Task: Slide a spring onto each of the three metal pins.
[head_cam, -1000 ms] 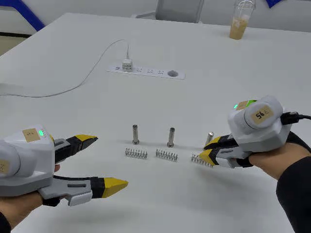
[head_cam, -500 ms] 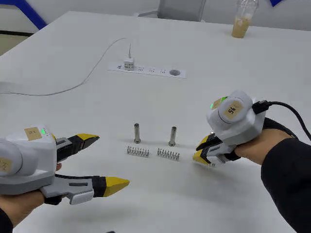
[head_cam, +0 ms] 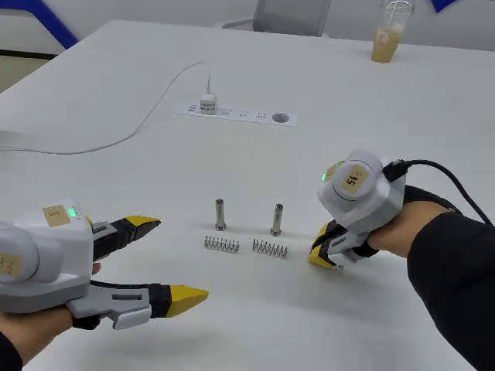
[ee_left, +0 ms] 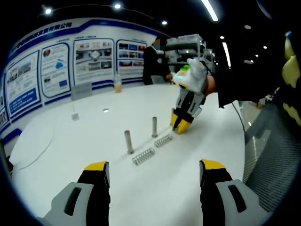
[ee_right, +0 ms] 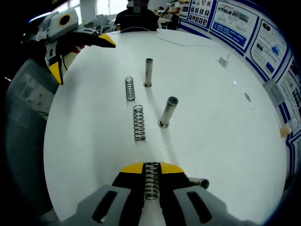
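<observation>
Spring (ee_right: 151, 181) is pinched in the right tongs (head_cam: 322, 251), tips down at the desk (head_cam: 309, 325). Left tongs (head_cam: 178, 259) hang wide open nearby.

- From my left gripper (head_cam: 174, 259), jaws wide apart, the table (head_cam: 255, 332) is bare toward 1 o'clock as far as the left spring (head_cam: 221, 244).
- That one and the second spring (head_cam: 270, 249) lie just at 6 o'clock of the left pin (head_cam: 220, 214) and middle pin (head_cam: 277, 219); a gap separates the two upright pins.
- My right gripper (head_cam: 320, 256), clamped on a third spring (ee_right: 150, 181), blocks the row's 3 o'clock end.
- Toward 12 o'clock, open table reaches the power strip (head_cam: 232, 114).
</observation>
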